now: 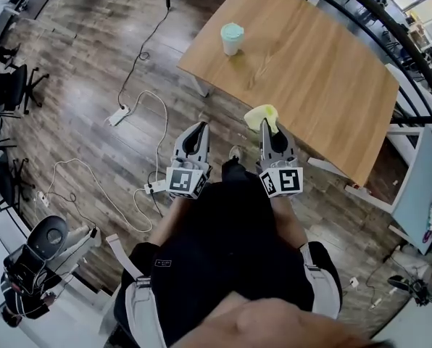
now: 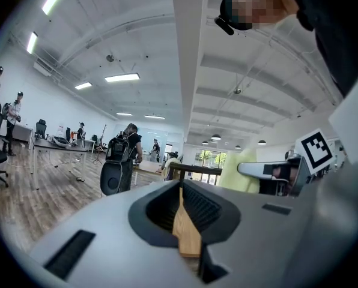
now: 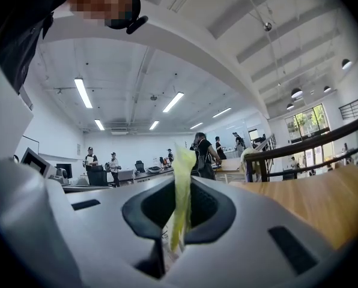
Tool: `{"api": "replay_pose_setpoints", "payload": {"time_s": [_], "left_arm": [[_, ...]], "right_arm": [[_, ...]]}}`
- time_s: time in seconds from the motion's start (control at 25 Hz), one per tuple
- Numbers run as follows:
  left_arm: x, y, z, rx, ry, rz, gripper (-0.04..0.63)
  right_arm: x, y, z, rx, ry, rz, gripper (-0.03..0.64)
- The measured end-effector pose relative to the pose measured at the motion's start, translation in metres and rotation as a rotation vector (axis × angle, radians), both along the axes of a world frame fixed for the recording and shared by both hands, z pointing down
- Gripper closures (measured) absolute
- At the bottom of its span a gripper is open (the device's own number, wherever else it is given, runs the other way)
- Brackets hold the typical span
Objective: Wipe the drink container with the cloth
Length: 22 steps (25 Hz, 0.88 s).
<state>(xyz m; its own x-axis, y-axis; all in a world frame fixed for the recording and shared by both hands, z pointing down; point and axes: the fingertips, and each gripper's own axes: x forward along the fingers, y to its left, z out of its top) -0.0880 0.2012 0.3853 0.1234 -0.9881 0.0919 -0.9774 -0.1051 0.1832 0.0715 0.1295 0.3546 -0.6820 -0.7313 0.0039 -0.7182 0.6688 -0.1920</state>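
Right gripper view shows the right gripper (image 3: 182,161) pinching a thin, floppy yellow cloth (image 3: 179,206), the left gripper (image 2: 180,189) pressed together on nothing, and well ahead on the wooden table (image 1: 317,78) a pale green cup (image 1: 231,39), probably light and tippable, best steadied around its side.

One bench (image 1: 325,71) is in view, with one drink container (image 1: 232,38) on it. There is one yellow cloth (image 1: 262,114). The hand-held grippers number two: the left hand-held gripper (image 1: 196,127) and the right hand-held gripper (image 1: 271,127). Each carries one marker cube (image 1: 186,181), making two cubes. On the floor lie two white power strips (image 1: 119,114).
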Motion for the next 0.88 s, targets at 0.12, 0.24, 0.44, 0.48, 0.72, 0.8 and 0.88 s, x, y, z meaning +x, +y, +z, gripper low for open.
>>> {"api": "replay_pose_setpoints", "payload": {"time_s": [0.12,0.24,0.44,0.48,0.72,0.8,0.88], "left_arm": [[0.001,-0.019,0.003,0.001,-0.006,-0.008,0.563],[0.006,-0.035,0.006,0.0,-0.012,-0.009,0.563],[0.004,-0.05,0.012,-0.021,-0.031,0.007,0.563],[0.002,-0.053,0.012,-0.024,-0.031,0.01,0.563],[-0.024,-0.078,0.02,-0.032,-0.018,0.056,0.563],[-0.037,-0.097,0.027,-0.029,-0.007,0.079,0.563],[-0.048,-0.118,0.032,-0.027,-0.008,0.113,0.563]], "right_arm": [[-0.003,-0.017,0.0,0.008,0.007,-0.013,0.574],[-0.001,-0.033,0.002,0.013,0.002,-0.025,0.574],[-0.005,-0.05,0.007,-0.001,-0.006,-0.023,0.574],[-0.007,-0.053,0.007,-0.006,-0.009,-0.021,0.575],[-0.031,-0.068,0.011,-0.016,0.004,0.02,0.574],[-0.039,-0.08,0.013,-0.014,0.011,0.049,0.574],[-0.044,-0.093,0.016,-0.014,0.018,0.087,0.574]]}}
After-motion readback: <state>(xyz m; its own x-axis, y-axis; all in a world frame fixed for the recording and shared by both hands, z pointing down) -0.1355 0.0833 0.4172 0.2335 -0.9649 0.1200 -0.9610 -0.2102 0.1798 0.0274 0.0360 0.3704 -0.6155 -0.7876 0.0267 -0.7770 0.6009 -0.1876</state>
